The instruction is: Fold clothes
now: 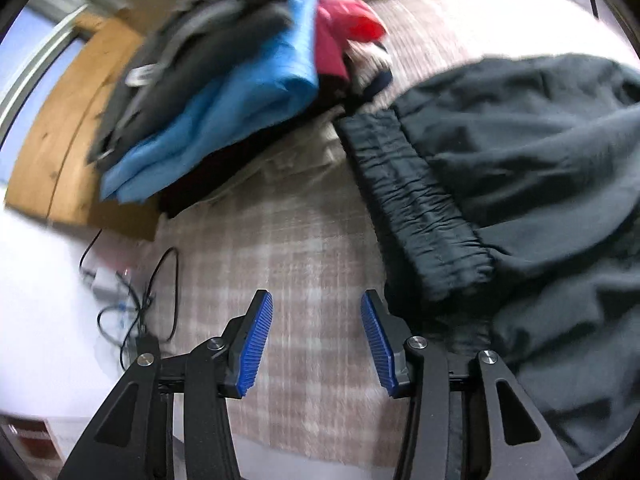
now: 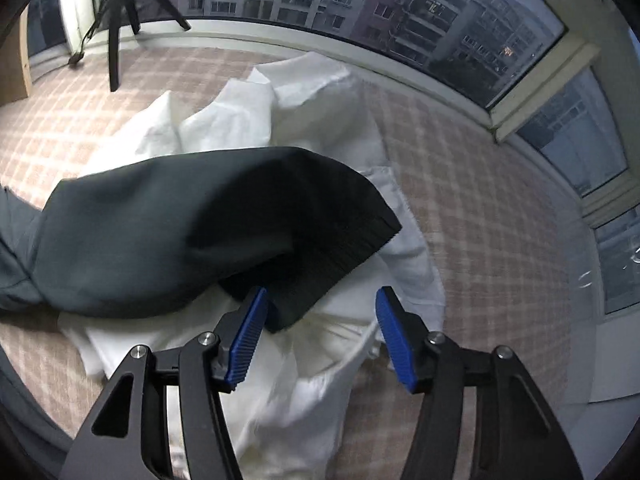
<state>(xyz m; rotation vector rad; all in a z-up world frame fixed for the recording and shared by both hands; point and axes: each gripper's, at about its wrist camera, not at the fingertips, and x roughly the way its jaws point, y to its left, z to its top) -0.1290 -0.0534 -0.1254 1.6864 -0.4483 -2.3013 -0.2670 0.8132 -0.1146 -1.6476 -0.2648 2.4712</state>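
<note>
A dark grey pair of sweatpants [image 1: 520, 168] lies on the pink plaid blanket [image 1: 288, 264], its elastic waistband [image 1: 416, 200] turned toward my left gripper [image 1: 317, 308]. That gripper is open and empty, just left of the waistband. In the right wrist view a leg of the same dark pants [image 2: 168, 232] with a black ribbed cuff [image 2: 328, 232] lies over a crumpled white garment [image 2: 304, 128]. My right gripper [image 2: 321, 305] is open and empty, hovering just in front of the cuff.
A stack of folded clothes, grey, blue [image 1: 224, 112] and red [image 1: 344, 28], sits at the back left near a wooden board [image 1: 68, 128]. Cables and a charger [image 1: 120, 288] lie at the left. A tripod [image 2: 120, 16] stands by the window [image 2: 400, 12].
</note>
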